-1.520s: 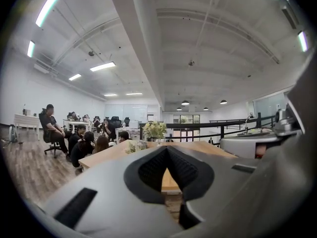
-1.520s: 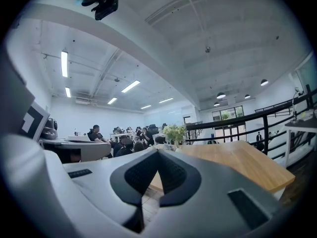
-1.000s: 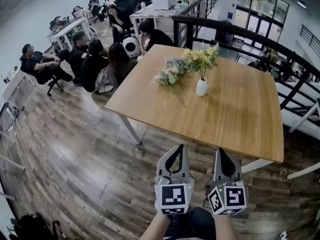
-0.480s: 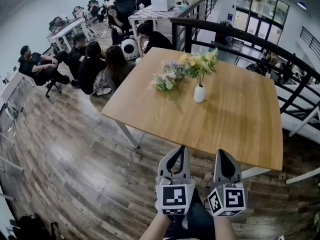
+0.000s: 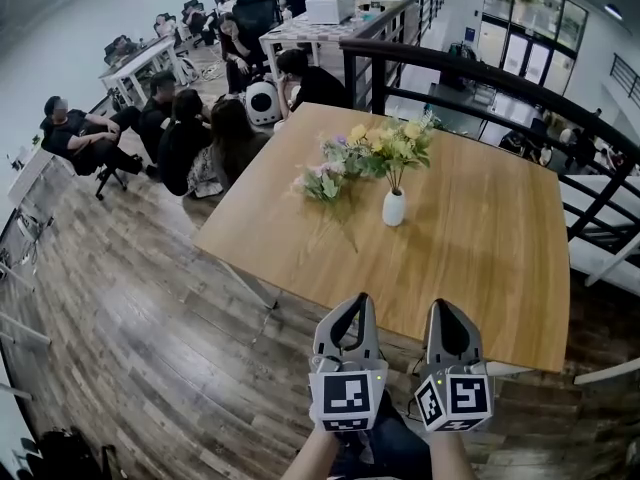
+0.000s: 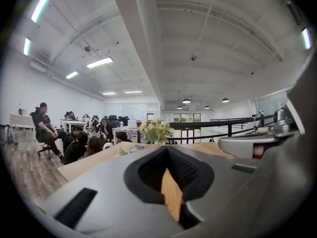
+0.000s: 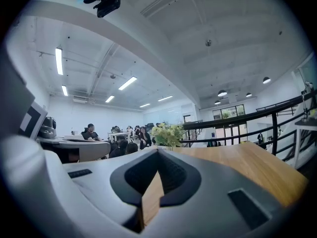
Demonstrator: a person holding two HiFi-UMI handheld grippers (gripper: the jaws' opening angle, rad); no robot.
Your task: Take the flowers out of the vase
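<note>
A white vase [image 5: 394, 208] stands upright near the middle of the wooden table [image 5: 480, 268], holding yellow and green flowers [image 5: 387, 149]. A second bunch of pale flowers [image 5: 322, 181] lies on the table to its left. My left gripper [image 5: 349, 304] and right gripper [image 5: 444, 310] hang side by side just before the table's near edge, both shut with nothing in them and well short of the vase. In the left gripper view the left gripper [image 6: 167, 155] points at the flowers [image 6: 154, 131] beyond the table. From the right gripper [image 7: 157, 155] the flowers [image 7: 168, 134] show far ahead.
Several people [image 5: 190, 133] sit on chairs to the left of the table. A black railing [image 5: 480, 68] runs behind and to the right of it. Other desks [image 5: 310, 23] stand farther back. Wooden floor [image 5: 150, 348] lies to my left.
Both grippers have advanced toward the table together, and the table's near edge now lies closer to their tips. Their jaws have stayed shut.
</note>
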